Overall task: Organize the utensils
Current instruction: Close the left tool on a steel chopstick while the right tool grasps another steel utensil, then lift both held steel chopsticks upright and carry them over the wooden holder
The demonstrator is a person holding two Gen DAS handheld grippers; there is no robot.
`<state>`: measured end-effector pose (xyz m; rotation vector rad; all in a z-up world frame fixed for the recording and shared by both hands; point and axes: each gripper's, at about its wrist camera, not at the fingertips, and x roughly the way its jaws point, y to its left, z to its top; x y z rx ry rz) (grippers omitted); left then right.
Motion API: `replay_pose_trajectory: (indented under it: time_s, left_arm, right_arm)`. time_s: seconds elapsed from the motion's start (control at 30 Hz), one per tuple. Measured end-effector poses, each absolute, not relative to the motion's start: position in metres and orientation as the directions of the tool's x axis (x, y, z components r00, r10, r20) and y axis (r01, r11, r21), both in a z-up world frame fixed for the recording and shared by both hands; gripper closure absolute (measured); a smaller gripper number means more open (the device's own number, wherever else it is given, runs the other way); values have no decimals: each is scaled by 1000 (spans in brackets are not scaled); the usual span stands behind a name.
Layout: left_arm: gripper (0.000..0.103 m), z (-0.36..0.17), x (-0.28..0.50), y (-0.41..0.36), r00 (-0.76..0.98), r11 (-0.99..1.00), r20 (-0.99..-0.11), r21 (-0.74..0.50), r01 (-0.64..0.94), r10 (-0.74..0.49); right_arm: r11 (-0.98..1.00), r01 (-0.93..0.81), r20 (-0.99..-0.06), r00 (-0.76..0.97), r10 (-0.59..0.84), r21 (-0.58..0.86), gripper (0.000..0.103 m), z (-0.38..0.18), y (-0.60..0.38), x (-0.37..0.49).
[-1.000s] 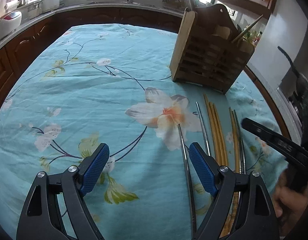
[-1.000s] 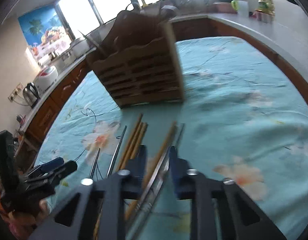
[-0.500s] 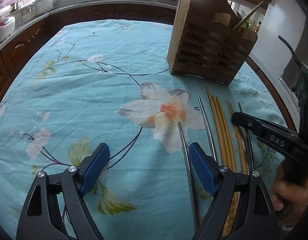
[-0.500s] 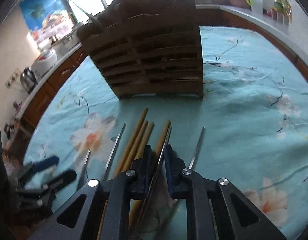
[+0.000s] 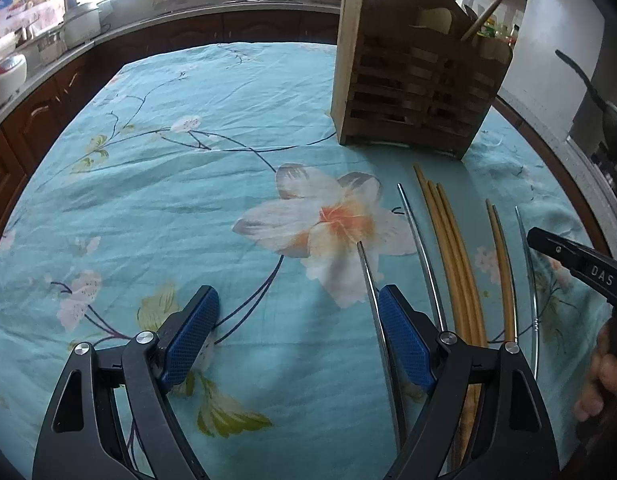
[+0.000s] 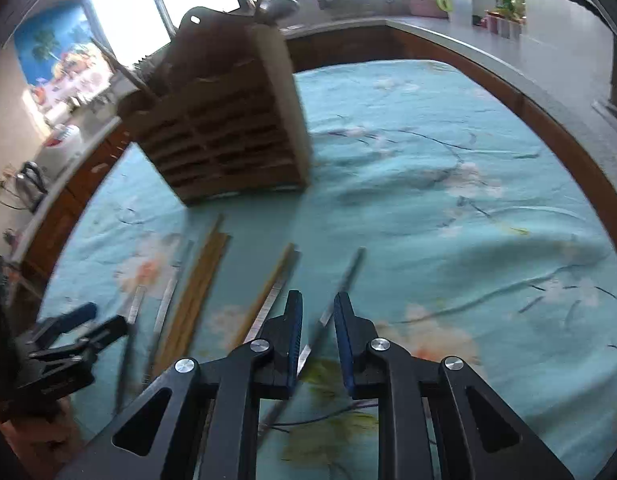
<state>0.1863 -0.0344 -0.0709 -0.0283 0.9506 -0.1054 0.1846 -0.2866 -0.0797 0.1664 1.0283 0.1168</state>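
Note:
A wooden utensil holder (image 5: pixel 416 80) stands at the far right of the table, also in the right wrist view (image 6: pixel 224 128). In front of it lie several wooden chopsticks (image 5: pixel 452 240) and metal chopsticks (image 5: pixel 418 236) in a row. My left gripper (image 5: pixel 296 332) is open and empty above the cloth, a metal chopstick (image 5: pixel 372 288) beside its right finger. My right gripper (image 6: pixel 316 332) has its jaws a little apart around the rightmost metal chopstick (image 6: pixel 348 272); whether the pads touch it is unclear. The right gripper's body (image 5: pixel 580 268) shows in the left wrist view.
The table is covered by a teal floral cloth (image 5: pixel 188 200). Dark wooden cabinets and a counter (image 5: pixel 188 20) with appliances ring the table. The left gripper (image 6: pixel 64 340) appears at the lower left of the right wrist view.
My right gripper has moved right, from the wooden-and-metal pair to the rightmost metal chopstick, and its jaws stand slightly wider. The left gripper has moved forward a little, still open.

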Motion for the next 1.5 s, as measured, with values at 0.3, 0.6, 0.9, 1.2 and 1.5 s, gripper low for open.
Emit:
replay_pose_trajectory:
  time_s: [0.3, 0.6, 0.9, 1.2, 1.5]
  left_arm:
    - [69, -68, 200, -61, 572, 983, -814, 4, 185, -104]
    - [99, -61, 201, -65, 562, 975, -813, -29, 221, -151]
    - [103, 1, 176, -30, 645, 961, -714, -174, 213, -272]
    - [90, -16, 183, -37, 575, 963, -785, -98, 251, -230]
    - [84, -65, 203, -61, 495, 954, -859, 24, 299, -133]
  right_arm:
    - [991, -29, -847, 517, 127, 130, 83, -94, -272, 216]
    - [975, -12, -831, 521, 196, 223, 99, -91, -287, 210]
    - [937, -51, -730, 613, 302, 345, 99, -31, -300, 182]
    - [937, -103, -686, 655, 317, 334, 99, 2, -294, 164]
    - [931, -99, -685, 650, 329, 352, 99, 0, -299, 156]
